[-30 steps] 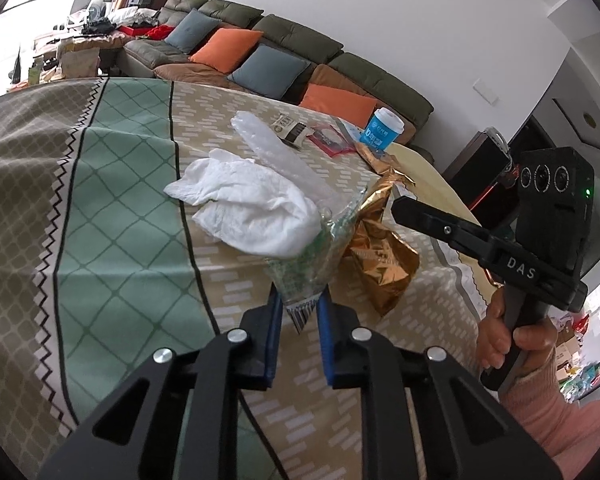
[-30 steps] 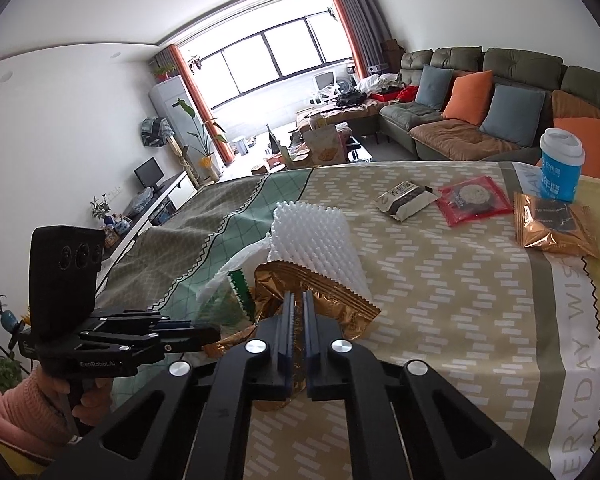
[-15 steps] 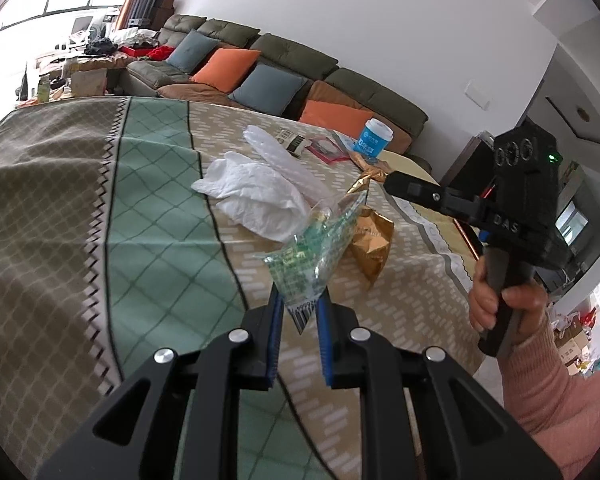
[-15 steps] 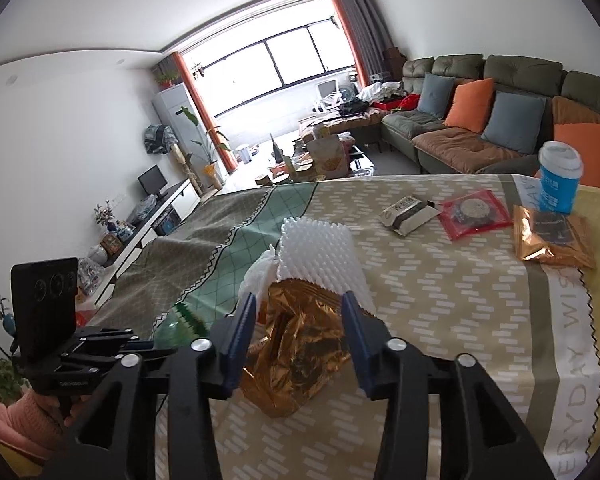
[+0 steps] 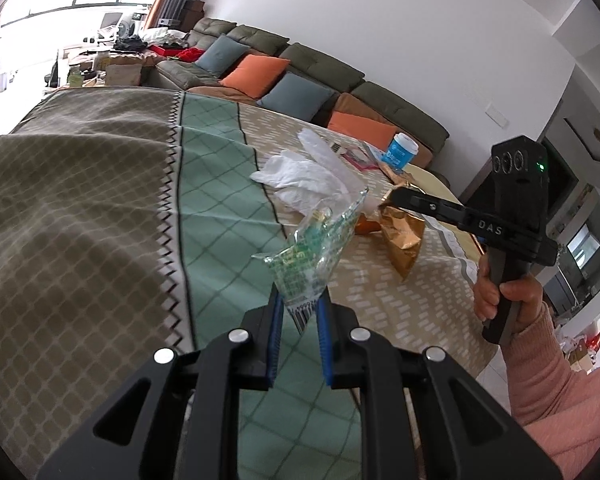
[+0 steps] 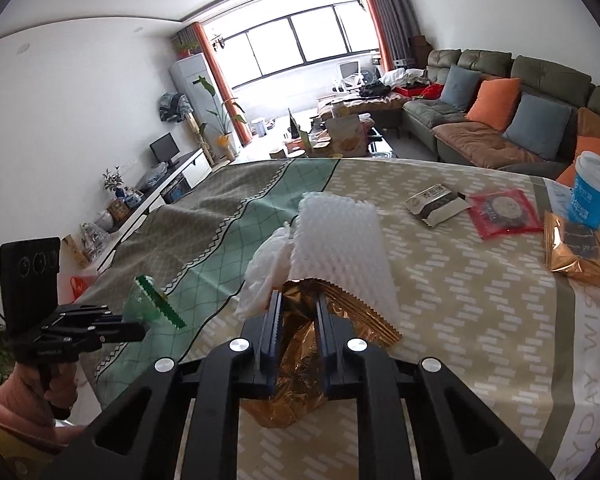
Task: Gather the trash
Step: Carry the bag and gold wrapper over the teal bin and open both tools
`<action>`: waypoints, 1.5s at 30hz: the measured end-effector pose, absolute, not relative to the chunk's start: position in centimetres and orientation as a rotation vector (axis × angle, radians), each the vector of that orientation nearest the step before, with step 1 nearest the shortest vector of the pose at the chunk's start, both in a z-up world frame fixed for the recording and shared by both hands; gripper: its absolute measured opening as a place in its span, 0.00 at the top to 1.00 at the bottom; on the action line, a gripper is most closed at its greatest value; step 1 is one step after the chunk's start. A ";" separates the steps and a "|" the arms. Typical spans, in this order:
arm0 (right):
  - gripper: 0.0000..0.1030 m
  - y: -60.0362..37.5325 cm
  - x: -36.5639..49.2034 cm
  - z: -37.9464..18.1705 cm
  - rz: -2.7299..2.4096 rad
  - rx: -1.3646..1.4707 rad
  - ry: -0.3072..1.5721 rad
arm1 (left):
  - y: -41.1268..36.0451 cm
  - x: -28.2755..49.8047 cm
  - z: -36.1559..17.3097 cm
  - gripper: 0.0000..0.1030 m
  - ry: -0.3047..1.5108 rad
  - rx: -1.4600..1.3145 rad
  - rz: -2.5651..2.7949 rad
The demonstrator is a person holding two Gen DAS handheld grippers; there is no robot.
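My left gripper (image 5: pixel 300 308) is shut on a clear green-printed wrapper (image 5: pixel 312 256) and holds it above the patterned tablecloth (image 5: pixel 100 208); the wrapper also shows in the right wrist view (image 6: pixel 152 300). My right gripper (image 6: pixel 296 312) is closed around a crumpled gold foil wrapper (image 6: pixel 296 364), which hangs lifted off the table and also shows in the left wrist view (image 5: pixel 404 236). A white foam net sleeve (image 6: pixel 340 248) and a crumpled white plastic bag (image 5: pixel 304 180) lie just beyond it.
Further back lie a brown-and-white snack packet (image 6: pixel 436 204), a red packet (image 6: pixel 504 212), another gold foil bag (image 6: pixel 580 248) and a blue paper cup (image 6: pixel 592 188). A sofa with cushions (image 6: pixel 500 112) stands behind the table.
The right gripper opened half a second ago and has closed again around the gold wrapper, lifting it. The left gripper has risen and pulled back with the green wrapper.
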State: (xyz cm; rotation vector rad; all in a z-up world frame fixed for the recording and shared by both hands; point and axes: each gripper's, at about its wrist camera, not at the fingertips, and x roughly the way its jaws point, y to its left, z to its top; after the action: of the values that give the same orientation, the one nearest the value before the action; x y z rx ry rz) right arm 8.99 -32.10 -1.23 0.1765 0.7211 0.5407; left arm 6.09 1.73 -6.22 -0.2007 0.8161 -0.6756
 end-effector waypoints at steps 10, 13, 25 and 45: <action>0.85 -30.5 7.0 0.6 0.608 0.215 0.667 | 4.4 4.8 -5.7 0.84 0.788 -0.218 -0.634; 0.85 -29.0 6.5 1.2 0.647 0.217 0.655 | 5.2 4.2 -5.5 0.84 0.776 -0.218 -0.618; 0.85 -21.3 6.8 2.8 0.841 0.213 0.637 | 11.3 1.7 -4.3 0.84 0.718 -0.274 -0.490; 0.85 -7.1 8.5 3.7 1.101 0.148 0.669 | 23.7 -2.9 -3.5 0.83 0.648 -0.384 -0.183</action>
State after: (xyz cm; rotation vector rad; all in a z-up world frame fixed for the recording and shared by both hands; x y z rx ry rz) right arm 8.54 -7.14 3.68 0.1482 0.6691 1.1008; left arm -2.87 23.67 -3.53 -0.3835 0.6480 -0.1828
